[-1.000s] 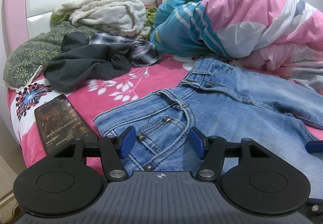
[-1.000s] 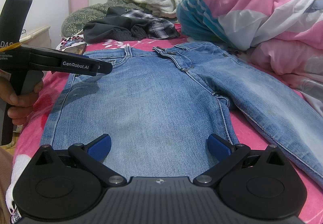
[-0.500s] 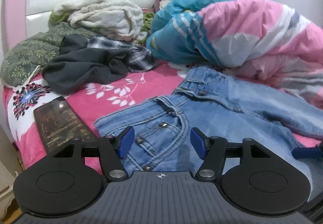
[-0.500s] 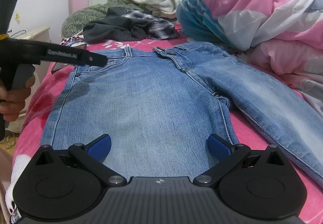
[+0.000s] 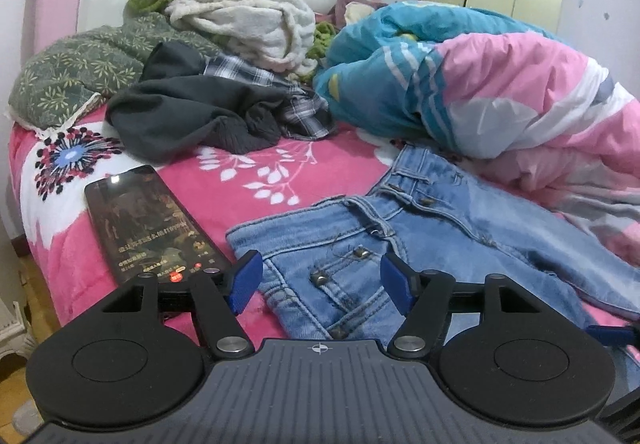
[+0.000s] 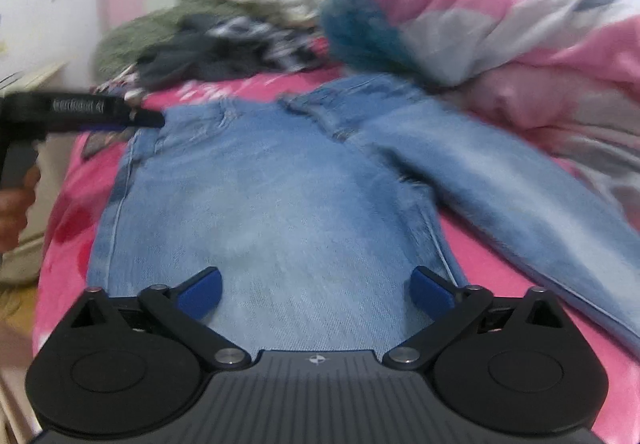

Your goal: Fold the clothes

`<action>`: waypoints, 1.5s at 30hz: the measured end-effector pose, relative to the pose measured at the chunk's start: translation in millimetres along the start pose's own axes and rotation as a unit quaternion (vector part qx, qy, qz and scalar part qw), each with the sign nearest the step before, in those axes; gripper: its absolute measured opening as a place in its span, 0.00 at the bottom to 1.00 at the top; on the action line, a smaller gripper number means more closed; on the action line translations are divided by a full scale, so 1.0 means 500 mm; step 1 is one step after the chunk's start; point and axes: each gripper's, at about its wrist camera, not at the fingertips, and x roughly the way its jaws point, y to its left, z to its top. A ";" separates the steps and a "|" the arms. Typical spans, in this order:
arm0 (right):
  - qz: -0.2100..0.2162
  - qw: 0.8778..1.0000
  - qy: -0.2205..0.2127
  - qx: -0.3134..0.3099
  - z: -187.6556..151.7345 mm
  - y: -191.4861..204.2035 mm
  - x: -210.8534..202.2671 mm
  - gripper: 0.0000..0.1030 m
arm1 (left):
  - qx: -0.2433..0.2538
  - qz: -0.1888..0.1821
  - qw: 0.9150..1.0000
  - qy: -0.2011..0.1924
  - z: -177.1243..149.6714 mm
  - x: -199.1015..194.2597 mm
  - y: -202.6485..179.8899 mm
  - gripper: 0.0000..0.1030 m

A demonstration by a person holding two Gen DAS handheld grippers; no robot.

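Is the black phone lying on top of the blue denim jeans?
No, the black phone lies on the pink bedspread, beside the blue denim jeans.

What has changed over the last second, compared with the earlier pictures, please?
The left gripper has drawn back toward the waistband corner of the jeans, its jaws opening a little, nothing between its pads. The right gripper has begun closing, still wide over the leg, gripping nothing. The jeans, phone and clothes pile have stayed put.
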 end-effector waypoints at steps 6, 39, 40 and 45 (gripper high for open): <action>0.024 0.993 -0.053 -0.100 0.003 0.155 -0.082 0.72 | -0.022 0.009 1.000 -0.006 0.006 -0.005 0.027 0.64; -0.110 0.976 -0.087 -0.166 0.045 0.152 -0.061 0.08 | -0.097 -0.149 0.984 0.008 0.016 -0.023 0.023 0.75; -0.111 0.976 -0.087 -0.164 0.045 0.149 -0.060 0.08 | -0.105 -0.147 0.984 0.006 0.018 -0.024 0.026 0.75; -0.117 0.980 -0.091 -0.135 0.050 0.124 -0.062 0.08 | -0.142 -0.136 0.980 -0.012 0.026 -0.038 0.046 0.75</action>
